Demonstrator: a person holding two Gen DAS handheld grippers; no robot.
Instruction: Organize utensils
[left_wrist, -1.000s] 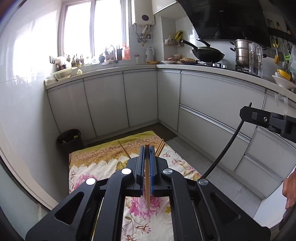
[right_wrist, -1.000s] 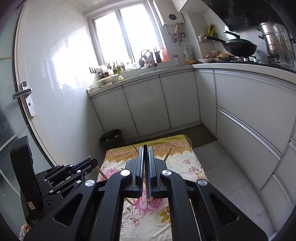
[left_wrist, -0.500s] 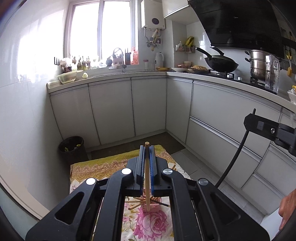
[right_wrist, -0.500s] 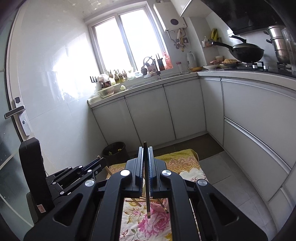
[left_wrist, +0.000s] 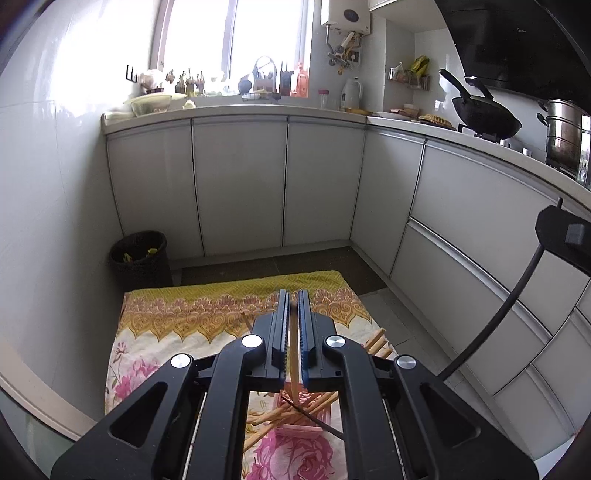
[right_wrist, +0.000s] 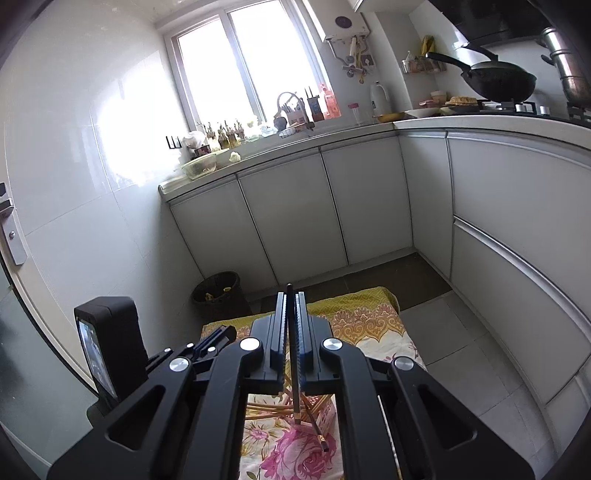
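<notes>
Left gripper (left_wrist: 294, 321): I read the jaws as opening, a narrow gap, with a wooden chopstick (left_wrist: 293, 363) standing between them, its lower end over the pink box (left_wrist: 301, 428). Pads no longer look pressed on it.

Right gripper (right_wrist: 291, 321): clamped tight on a dark chopstick (right_wrist: 295, 373), upright, its tip just above the box (right_wrist: 325, 417).

The box sits on the floral cloth (left_wrist: 192, 317) on the floor. More wooden chopsticks (left_wrist: 295, 410) lie crossed in and over it, with one dark one (right_wrist: 318, 432) slanting out. Bin (left_wrist: 138, 254) stands in the corner beyond the cloth.
</notes>
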